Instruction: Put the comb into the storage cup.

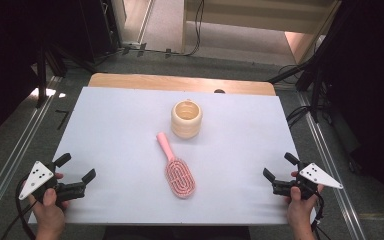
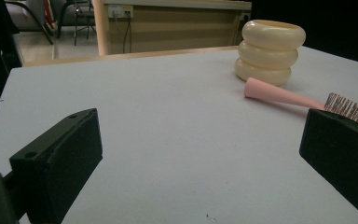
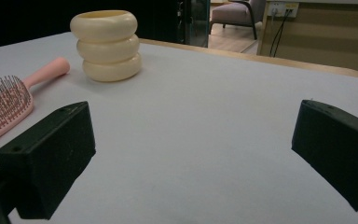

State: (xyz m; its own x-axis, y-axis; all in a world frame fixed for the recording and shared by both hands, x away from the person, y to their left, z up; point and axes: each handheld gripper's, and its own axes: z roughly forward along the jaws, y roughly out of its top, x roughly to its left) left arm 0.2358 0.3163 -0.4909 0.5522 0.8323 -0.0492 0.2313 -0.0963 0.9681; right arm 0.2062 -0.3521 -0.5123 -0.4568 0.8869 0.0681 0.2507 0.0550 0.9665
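Note:
A pink hairbrush (image 1: 177, 170) lies bristles up in the middle of the white table (image 1: 120, 125), its handle pointing toward the far side. Just beyond the handle stands a cream ribbed cup (image 1: 186, 119), upright and open at the top. My left gripper (image 1: 75, 168) rests open at the near left edge, nothing between its jaws. My right gripper (image 1: 280, 166) rests open at the near right edge, also holding nothing. In the left gripper view the cup (image 2: 270, 51) and brush handle (image 2: 279, 94) lie ahead to the right. In the right gripper view the cup (image 3: 107, 44) and brush (image 3: 7, 105) sit ahead to the left.
The white table sheet covers a wooden top whose far edge (image 1: 180, 82) shows. Metal rails (image 1: 325, 150) run along both sides of the table. Cables (image 1: 300, 115) lie on the floor at the right. Dark stands are at the far corners.

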